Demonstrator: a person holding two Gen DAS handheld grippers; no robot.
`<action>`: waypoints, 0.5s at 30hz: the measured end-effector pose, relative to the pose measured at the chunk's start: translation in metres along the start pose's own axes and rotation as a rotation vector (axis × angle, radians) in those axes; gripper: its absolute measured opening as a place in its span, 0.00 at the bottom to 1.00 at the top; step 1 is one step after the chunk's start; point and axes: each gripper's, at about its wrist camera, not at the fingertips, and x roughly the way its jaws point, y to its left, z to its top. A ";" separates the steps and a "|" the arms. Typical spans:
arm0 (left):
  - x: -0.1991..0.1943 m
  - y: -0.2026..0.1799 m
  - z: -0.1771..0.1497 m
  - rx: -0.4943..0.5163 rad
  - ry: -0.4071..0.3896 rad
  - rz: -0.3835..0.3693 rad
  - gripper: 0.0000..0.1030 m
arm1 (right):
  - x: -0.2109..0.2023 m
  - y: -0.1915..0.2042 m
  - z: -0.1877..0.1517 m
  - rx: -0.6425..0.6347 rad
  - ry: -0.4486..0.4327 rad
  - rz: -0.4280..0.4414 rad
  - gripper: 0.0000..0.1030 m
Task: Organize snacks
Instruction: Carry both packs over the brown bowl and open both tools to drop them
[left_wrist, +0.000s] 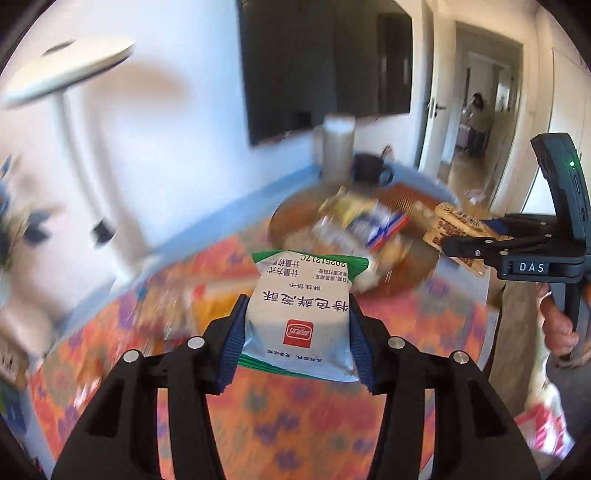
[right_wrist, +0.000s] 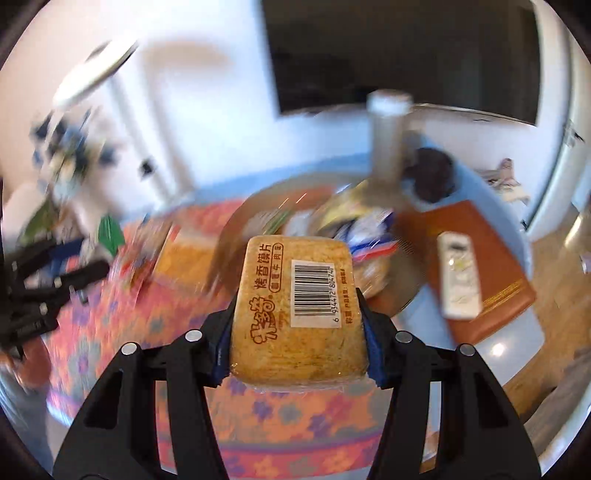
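My left gripper (left_wrist: 297, 325) is shut on a white and green biscuit packet (left_wrist: 301, 310), held above the flowered tablecloth (left_wrist: 295, 424). My right gripper (right_wrist: 297, 325) is shut on a wrapped toasted bun slice with a barcode (right_wrist: 299, 306); it also shows at the right of the left wrist view (left_wrist: 458, 229). A round tray (left_wrist: 291, 218) further back holds a pile of mixed snack packets (left_wrist: 362, 218); it shows blurred in the right wrist view (right_wrist: 243, 221). The left gripper appears at the far left of the right wrist view (right_wrist: 77, 273).
A tall white cylinder (left_wrist: 338, 147) and a dark mug (left_wrist: 371, 170) stand behind the tray. A white remote (right_wrist: 460, 275) lies on a brown book (right_wrist: 491, 266). A white lamp (left_wrist: 66, 74) and blue flowers (left_wrist: 18, 221) are at the left. A TV (left_wrist: 325, 62) hangs on the wall.
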 end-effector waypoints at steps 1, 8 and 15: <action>0.009 -0.004 0.014 -0.002 -0.007 -0.015 0.48 | 0.002 -0.007 0.012 0.035 -0.012 -0.005 0.55; 0.076 -0.011 0.060 -0.039 0.004 -0.102 0.48 | 0.044 -0.044 0.080 0.210 0.015 0.059 0.55; 0.135 -0.004 0.061 -0.057 0.034 -0.165 0.48 | 0.105 -0.039 0.116 0.221 0.073 0.059 0.55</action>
